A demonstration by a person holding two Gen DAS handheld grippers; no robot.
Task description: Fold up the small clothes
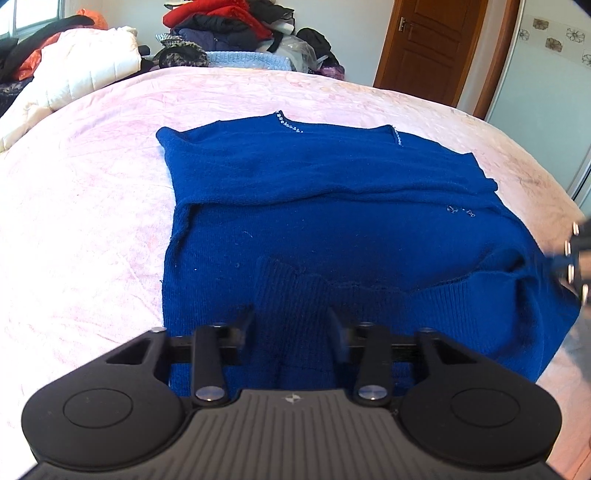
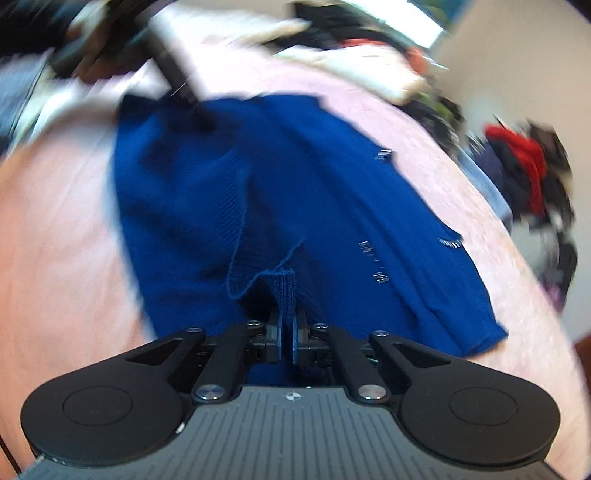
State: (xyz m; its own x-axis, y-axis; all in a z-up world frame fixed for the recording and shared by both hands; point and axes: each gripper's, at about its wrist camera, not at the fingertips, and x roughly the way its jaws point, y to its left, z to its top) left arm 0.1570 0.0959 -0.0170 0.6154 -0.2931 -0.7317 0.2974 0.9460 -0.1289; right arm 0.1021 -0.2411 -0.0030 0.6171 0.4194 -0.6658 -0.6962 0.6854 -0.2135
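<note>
Knitwear lay flat on the pink bedspread (image 1: 92, 206): a royal-blue ribbed sweater (image 1: 332, 236), neckline with pale beading toward the far clothes pile (image 1: 229, 29), ribbed hem nearest, sleeves folded across its body. The left gripper (image 1: 291, 325) hung over the hem, jaws apart with nothing pinched. The right gripper (image 2: 286, 328) was clamped on a hem corner, lifting it.

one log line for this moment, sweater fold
step: fold hem | blue sweater flat on pink bed cover | right gripper jaws shut on hem | left gripper jaws apart over hem, no clear grip
</note>
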